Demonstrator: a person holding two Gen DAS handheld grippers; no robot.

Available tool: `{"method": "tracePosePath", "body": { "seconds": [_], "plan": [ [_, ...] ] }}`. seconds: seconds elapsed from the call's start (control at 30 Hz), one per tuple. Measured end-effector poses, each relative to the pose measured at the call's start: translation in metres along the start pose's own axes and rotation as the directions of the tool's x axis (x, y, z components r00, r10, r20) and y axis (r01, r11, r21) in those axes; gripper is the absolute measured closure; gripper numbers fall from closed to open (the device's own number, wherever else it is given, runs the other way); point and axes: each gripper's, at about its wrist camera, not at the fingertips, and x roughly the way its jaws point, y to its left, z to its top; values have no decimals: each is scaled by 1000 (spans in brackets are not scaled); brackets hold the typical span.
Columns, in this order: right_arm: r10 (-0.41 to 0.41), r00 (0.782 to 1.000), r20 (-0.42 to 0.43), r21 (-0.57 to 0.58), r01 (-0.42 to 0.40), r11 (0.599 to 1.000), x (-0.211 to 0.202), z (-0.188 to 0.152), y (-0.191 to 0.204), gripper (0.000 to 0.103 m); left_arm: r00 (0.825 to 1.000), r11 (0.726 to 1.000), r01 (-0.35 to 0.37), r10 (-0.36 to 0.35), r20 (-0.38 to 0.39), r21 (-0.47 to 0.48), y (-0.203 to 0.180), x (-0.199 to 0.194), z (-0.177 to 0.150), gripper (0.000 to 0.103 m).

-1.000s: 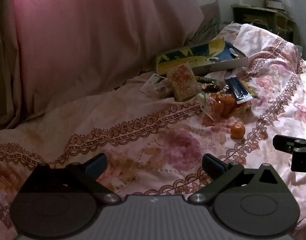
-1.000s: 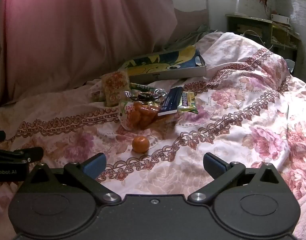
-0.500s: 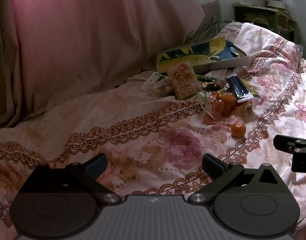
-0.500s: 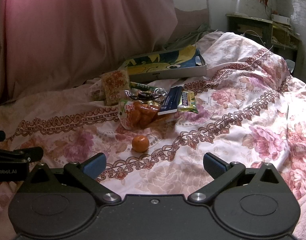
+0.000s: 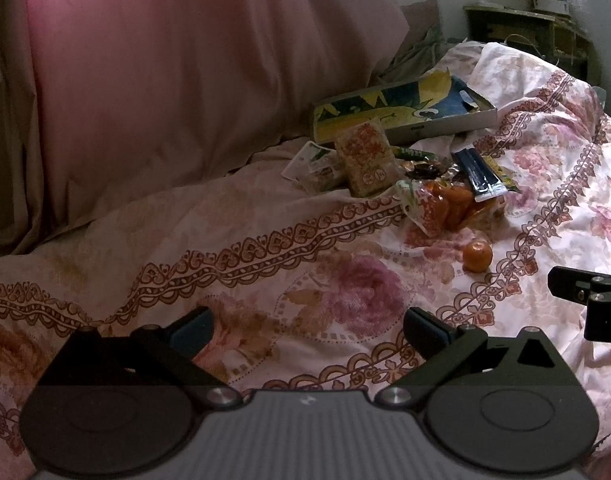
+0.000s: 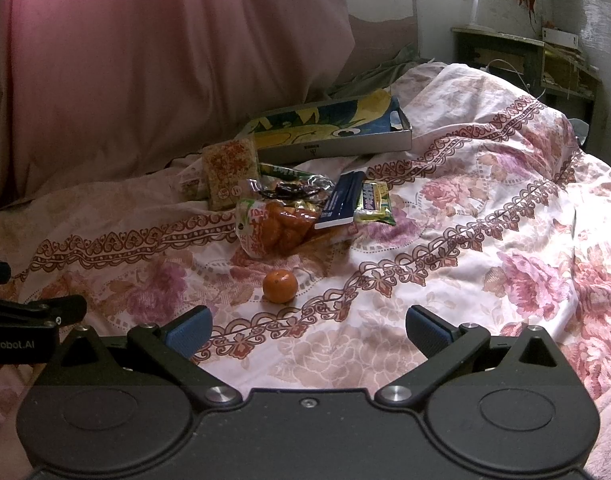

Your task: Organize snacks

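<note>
A pile of snacks lies on the floral bedspread: a bag of orange fruits [image 6: 279, 228], a red-speckled packet [image 6: 229, 172], a dark blue bar [image 6: 341, 200] and a yellow-green packet [image 6: 375, 202]. One loose orange [image 6: 280, 286] sits nearer, just ahead of my right gripper [image 6: 307, 330], which is open and empty. Behind the pile rests a shallow box [image 6: 329, 130] with a yellow and blue picture. My left gripper [image 5: 307, 328] is open over bare bedspread, with the same orange [image 5: 477, 256], bag [image 5: 441, 208] and box [image 5: 401, 114] off to its right.
A large pink pillow [image 6: 145, 52] leans against the wall behind the bedspread [image 6: 485, 240]. A cluttered desk [image 6: 525, 56] stands at the far right. The other gripper's tip shows at the left edge [image 6: 37, 312] of the right wrist view.
Both views have shifted only slightly; the snack pile sits a touch lower in the left wrist view. Nothing was grasped or moved.
</note>
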Motion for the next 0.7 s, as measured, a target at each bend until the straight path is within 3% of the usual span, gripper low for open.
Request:
{"method": "tracePosePath", "body": {
  "seconds": [0.7],
  "plan": [
    [-1, 1000, -3, -2, 1, 1000, 1, 0, 0, 0, 1000, 1000, -6, 6, -11, 3, 0, 2, -3, 0]
  ]
}}
